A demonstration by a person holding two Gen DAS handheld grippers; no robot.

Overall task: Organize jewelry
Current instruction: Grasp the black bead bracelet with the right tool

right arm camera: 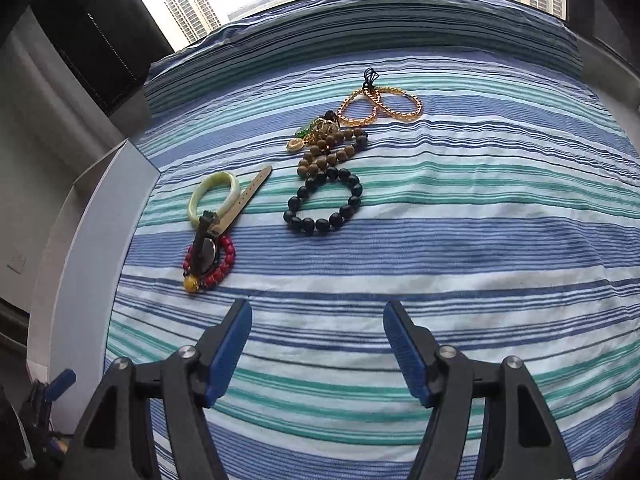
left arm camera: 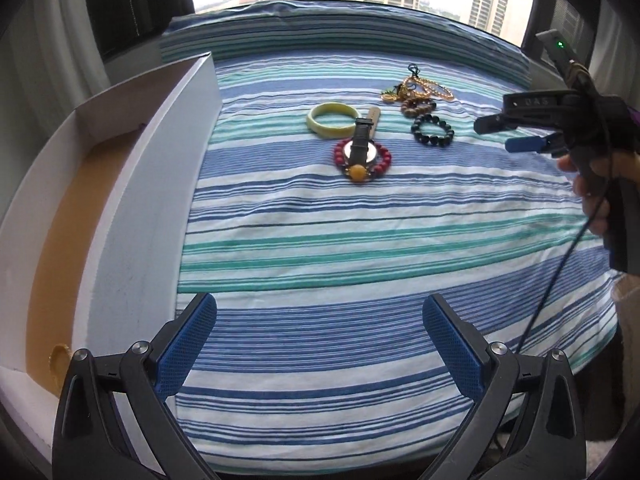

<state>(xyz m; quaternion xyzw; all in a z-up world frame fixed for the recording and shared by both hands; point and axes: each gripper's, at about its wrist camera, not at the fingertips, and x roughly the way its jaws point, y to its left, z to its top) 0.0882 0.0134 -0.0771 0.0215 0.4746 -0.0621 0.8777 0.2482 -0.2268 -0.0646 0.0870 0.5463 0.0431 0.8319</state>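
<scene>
Jewelry lies on a striped cloth: a pale green bangle, a watch lying on a red bead bracelet, a black bead bracelet, a brown bead bracelet and an amber bead strand. My left gripper is open and empty, near the front of the cloth. My right gripper is open and empty, short of the jewelry; it also shows in the left wrist view.
A white open box with a tan lining stands left of the cloth; its wall shows in the right wrist view. A small gold piece lies in it. A window is behind the table.
</scene>
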